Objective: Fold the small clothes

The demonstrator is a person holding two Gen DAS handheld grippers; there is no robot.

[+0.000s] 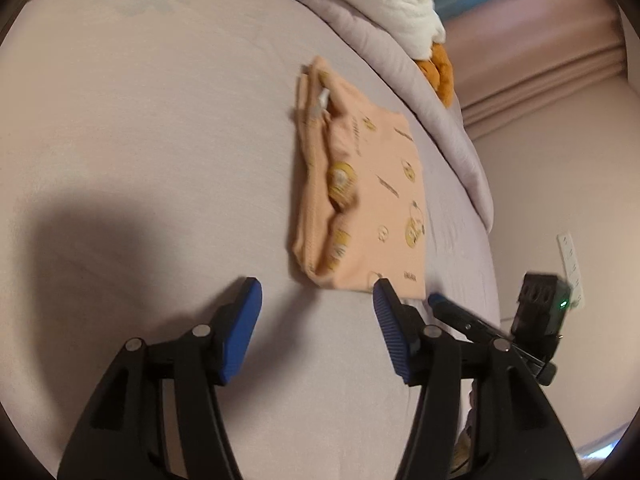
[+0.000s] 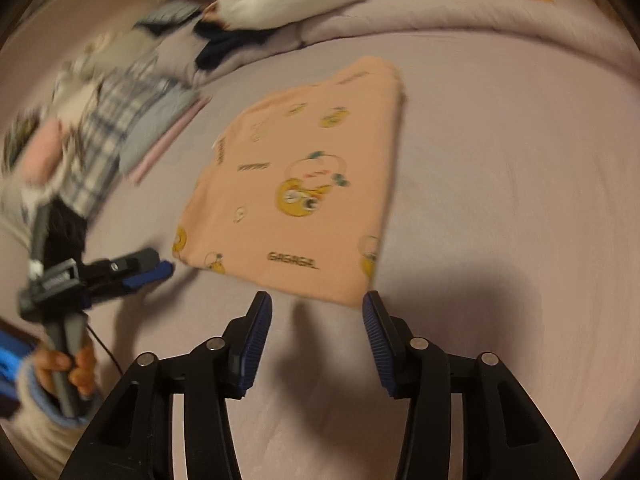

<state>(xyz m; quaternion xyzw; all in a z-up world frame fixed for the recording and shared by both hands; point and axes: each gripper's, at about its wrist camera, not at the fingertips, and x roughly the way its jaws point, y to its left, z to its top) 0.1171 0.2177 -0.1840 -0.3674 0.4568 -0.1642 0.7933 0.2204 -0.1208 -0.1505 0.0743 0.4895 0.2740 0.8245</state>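
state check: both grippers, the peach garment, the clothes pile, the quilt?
left gripper: open, nothing between its pads, at the garment's near edge
right gripper: open, empty, at the garment's near edge
peach garment: folded, lying flat on the sheet
clothes pile: loosely heaped, blurred
quilt: bunched along the far side

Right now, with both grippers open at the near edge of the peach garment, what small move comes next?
Probably ease the right gripper forward onto the near hem of the peach garment. It lies flat and partly folded on the bed sheet, and nothing is between either gripper's pads; the left gripper can take its own corner.
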